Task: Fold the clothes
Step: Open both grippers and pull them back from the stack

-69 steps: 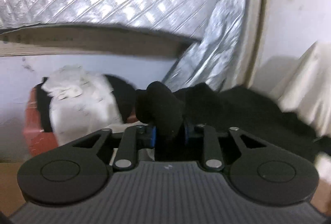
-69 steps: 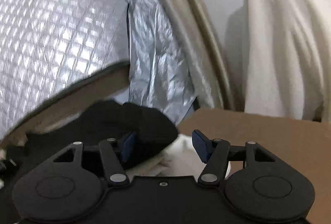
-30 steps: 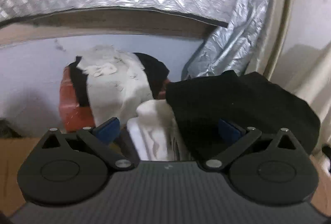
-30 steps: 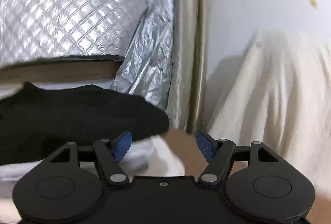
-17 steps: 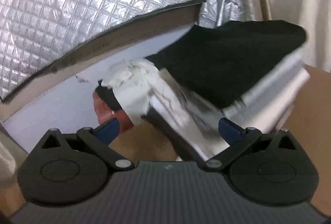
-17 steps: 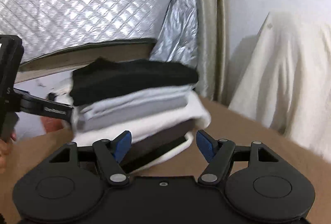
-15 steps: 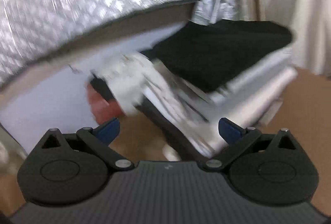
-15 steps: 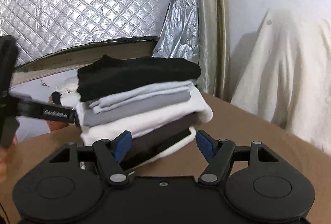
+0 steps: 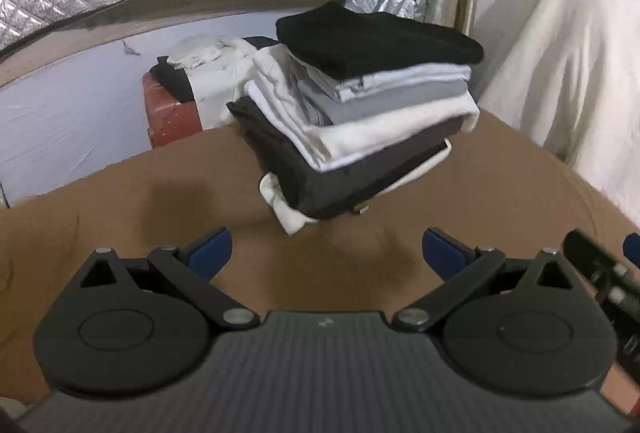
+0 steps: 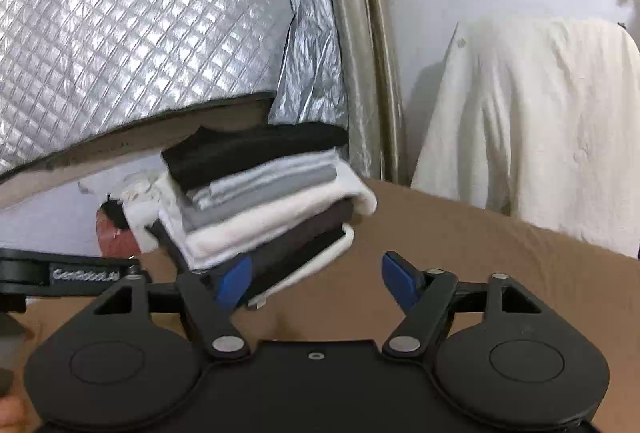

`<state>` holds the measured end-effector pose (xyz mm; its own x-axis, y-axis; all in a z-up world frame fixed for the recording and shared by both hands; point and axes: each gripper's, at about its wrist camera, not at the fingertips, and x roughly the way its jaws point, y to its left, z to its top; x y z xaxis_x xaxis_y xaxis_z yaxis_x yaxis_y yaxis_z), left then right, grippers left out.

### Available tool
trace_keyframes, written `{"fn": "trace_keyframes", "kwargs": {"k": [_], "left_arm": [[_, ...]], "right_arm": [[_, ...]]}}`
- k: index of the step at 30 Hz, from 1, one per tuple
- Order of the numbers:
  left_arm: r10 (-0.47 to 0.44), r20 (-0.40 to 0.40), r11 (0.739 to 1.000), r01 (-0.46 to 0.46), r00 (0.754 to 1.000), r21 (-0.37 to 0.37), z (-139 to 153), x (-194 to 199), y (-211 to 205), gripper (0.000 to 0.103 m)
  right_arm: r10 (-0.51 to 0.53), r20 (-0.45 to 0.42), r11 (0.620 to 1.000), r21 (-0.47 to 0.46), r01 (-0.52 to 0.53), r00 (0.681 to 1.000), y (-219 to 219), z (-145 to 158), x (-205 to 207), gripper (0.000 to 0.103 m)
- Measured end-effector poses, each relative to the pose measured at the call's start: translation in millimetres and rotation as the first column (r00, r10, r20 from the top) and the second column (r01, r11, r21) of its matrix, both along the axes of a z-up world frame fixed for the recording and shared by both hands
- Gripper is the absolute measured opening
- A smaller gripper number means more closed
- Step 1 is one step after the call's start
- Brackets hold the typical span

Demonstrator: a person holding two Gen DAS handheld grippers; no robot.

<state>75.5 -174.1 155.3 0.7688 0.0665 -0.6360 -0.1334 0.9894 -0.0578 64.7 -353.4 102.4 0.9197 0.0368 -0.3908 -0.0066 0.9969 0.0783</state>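
Where the brown surface [image 9: 120, 201] meets its far edge sits one stack of folded clothes [image 9: 360, 105] (about six layers), black garment [image 9: 380, 41] on top. Bare surface spreads before the stack. Both the left claw [image 9: 326, 249] and right claw [image 10: 316, 277] gape empty, now drawn well back from the stack.

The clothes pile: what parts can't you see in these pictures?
- Pile: its far side faces away in both views; how many garments cannot be counted.
- Bottom white garment: mostly covered by the layers above.
- Red box, left view: draped with unfolded clothes; pile hides its right side.
- Right gripper, left view: cut by the edge.
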Motion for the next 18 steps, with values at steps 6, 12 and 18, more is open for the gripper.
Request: {"fn": "trace_keyframes", "kwargs": {"k": [6,12,18], "left_arm": [[-0.03,-0.009,0.999,0.031,0.999,0.02,-11,-27,-20,0.103],[-0.064,-0.01,0.997,0.065,0.998,0.039,-24,-45,-33,0.103],[-0.063,-0.009,0.998,0.063,0.998,0.026,-29,-55,-35,0.103]], "right_arm": [[-0.021,-0.025,1.0,0.012,0.021,0.999,-4,-9,-30,0.086],[-0.04,-0.041,0.999,0.026,0.041,0.998,-11,-17,-54,0.087],[-0.043,-0.052,0.999,0.029,0.045,0.998,-14,-21,-61,0.087]]}}
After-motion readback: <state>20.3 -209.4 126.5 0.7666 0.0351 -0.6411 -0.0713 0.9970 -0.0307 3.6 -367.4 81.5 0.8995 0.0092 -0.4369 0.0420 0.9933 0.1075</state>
